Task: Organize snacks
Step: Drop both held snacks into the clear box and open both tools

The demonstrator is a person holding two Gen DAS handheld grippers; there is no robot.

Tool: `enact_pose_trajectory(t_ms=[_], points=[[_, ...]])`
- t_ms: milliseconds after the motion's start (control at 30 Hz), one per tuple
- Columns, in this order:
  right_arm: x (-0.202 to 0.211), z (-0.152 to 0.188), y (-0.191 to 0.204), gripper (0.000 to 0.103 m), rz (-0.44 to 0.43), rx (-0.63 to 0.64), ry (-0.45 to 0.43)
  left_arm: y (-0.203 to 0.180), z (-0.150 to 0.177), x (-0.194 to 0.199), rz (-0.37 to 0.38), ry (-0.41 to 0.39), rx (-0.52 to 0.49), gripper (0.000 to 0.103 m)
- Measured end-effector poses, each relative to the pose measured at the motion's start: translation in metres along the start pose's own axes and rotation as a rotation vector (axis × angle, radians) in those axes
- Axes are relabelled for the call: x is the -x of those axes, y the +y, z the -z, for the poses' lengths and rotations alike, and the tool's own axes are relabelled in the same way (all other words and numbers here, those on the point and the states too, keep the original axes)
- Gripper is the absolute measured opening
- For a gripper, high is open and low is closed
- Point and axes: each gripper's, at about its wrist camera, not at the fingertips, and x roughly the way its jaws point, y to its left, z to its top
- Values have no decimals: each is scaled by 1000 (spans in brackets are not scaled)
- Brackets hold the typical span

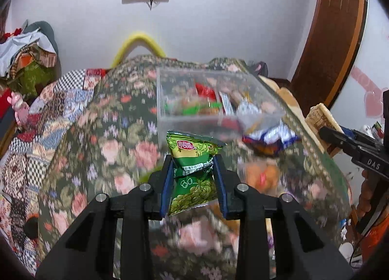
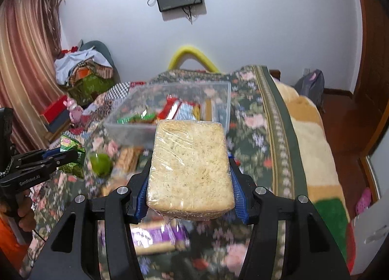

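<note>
My left gripper [image 1: 193,165] is shut on a green snack packet [image 1: 193,158] and holds it above the floral bedspread, just short of a clear plastic box [image 1: 170,114] that holds several snacks. My right gripper [image 2: 189,178] is shut on a plastic-wrapped beige rice cake block [image 2: 189,163] and holds it in the air in front of the same clear box [image 2: 126,126]. The left gripper [image 2: 60,156] with its green packet [image 2: 73,148] shows at the left of the right wrist view. The right gripper with the block [image 1: 321,119] shows at the right edge of the left wrist view.
Loose snacks lie on the floral bedspread [image 2: 255,119]: a blue-white packet [image 1: 272,136], an orange one [image 1: 260,173], a green cup-like item [image 2: 101,163], a purple packet [image 2: 155,233]. Piled clothes [image 2: 82,68] sit at the left. The bed edge with a yellow blanket [image 2: 313,139] is on the right.
</note>
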Motion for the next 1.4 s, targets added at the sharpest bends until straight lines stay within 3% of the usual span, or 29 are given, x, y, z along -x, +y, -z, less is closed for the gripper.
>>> enact_pose_trajectory(t_ms=[400, 633, 1067, 1400], points=[[-31, -48, 10, 52, -17, 32, -51, -1, -65, -29, -31, -66, -30, 32], [-68, -68, 13, 52, -25, 36, -20, 7, -95, -74, -31, -32, -2, 32], [-140, -85, 13, 52, 19, 79, 111, 23, -118, -157, -34, 83, 45, 32], [-145, -94, 18, 57, 48, 107, 129, 29, -119, -158, -24, 99, 53, 34]])
